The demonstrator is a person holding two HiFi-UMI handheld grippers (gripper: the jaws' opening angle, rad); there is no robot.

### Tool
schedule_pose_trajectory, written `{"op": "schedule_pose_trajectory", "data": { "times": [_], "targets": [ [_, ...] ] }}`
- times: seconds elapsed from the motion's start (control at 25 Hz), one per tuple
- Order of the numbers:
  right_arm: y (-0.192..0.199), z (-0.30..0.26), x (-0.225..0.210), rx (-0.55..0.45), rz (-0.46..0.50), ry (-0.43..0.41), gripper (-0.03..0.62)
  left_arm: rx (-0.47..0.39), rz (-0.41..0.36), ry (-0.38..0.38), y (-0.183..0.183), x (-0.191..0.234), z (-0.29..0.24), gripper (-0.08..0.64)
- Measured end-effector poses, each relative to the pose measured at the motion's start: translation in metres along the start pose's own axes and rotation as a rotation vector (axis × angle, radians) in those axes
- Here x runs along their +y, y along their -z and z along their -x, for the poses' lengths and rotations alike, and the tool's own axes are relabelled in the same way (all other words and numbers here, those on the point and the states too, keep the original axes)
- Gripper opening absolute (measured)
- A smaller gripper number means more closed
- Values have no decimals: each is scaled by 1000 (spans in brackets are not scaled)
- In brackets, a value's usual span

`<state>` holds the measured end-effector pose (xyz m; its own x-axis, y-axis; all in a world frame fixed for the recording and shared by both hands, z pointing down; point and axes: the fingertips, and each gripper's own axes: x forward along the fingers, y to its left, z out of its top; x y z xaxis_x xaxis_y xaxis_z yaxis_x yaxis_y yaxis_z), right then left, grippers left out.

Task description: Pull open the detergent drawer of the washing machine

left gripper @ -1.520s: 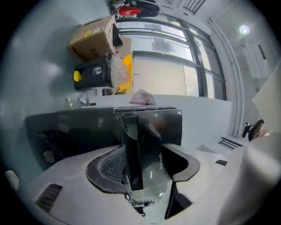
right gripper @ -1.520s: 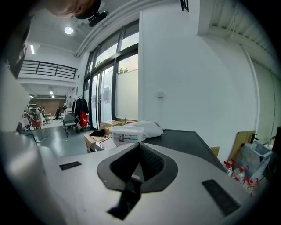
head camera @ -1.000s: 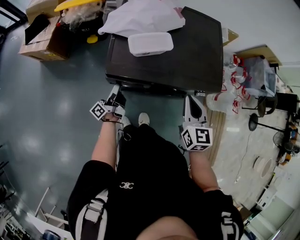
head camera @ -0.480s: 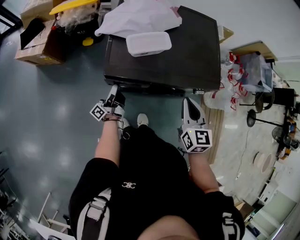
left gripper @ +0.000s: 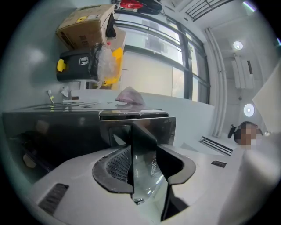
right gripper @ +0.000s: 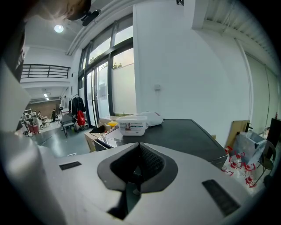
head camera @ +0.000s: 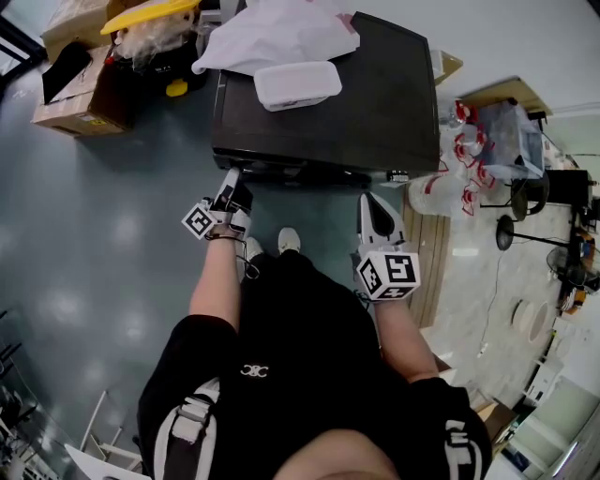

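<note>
left gripper (head camera: 231,183) at washing machine's (head camera: 375,103) 7 o'clock corner; jaws have just been closing, now clamped on detergent drawer (left gripper: 151,132) front. right gripper (head camera: 377,208) at 5 o'clock corner, jaws together, empty.

Two grippers (head camera: 232,183) (head camera: 375,204), one washing machine (head camera: 375,103), one white tub (head camera: 298,84), seemingly two cardboard boxes (head camera: 66,105) (head camera: 70,21)
</note>
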<state>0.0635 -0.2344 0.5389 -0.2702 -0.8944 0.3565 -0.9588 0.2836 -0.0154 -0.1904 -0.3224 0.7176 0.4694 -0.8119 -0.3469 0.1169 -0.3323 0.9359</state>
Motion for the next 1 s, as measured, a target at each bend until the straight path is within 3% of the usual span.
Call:
{"op": "schedule_pose_trajectory", "data": {
  "times": [0.76,1.0],
  "targets": [
    [5,15,46,-39,-48,1,3,137,23,-26,43,-29,86,164],
    [2,31,53,-55,-31,-28,3,105,27,-42,50,-37,104,155]
  ]
}}
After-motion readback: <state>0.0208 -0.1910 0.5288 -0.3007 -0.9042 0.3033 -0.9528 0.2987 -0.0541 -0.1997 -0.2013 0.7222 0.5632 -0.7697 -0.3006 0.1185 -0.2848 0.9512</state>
